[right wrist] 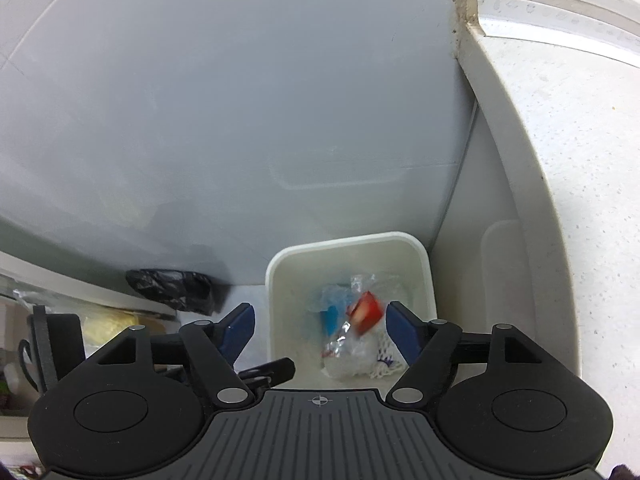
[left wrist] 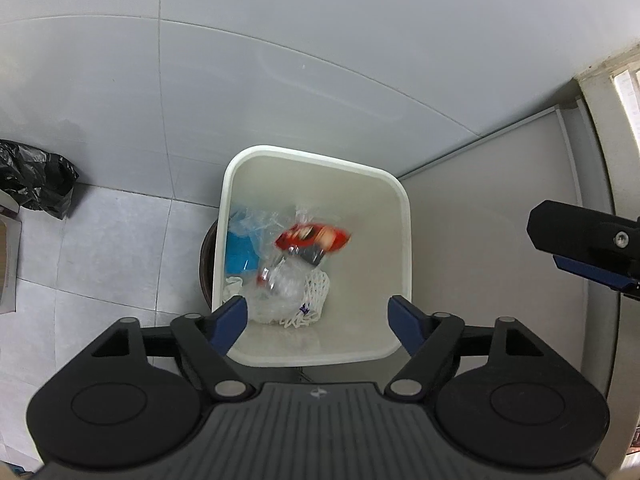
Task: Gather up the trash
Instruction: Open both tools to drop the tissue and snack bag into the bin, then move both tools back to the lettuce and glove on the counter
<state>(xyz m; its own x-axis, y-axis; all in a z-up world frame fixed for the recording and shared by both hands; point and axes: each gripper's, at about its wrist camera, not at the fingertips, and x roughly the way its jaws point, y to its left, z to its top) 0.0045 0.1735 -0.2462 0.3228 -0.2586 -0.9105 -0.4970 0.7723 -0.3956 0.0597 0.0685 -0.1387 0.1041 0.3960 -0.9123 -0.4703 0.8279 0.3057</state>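
Your left gripper [left wrist: 318, 322] and right gripper [right wrist: 320, 322] look the same: black linkage arms, silver pivot pins, blue fingers [left wrist: 230, 320], ribbed grey body with a small crosshair mark.

The bin [left wrist: 394, 188] stands in the corner — wrapper [left wrist: 312, 239] inside on other trash, bag [left wrist: 38, 178] leftward.

Both wrist cameras are looking down from above into the same white bin [left wrist: 394, 184] [right wrist: 425, 256], the left one closer.
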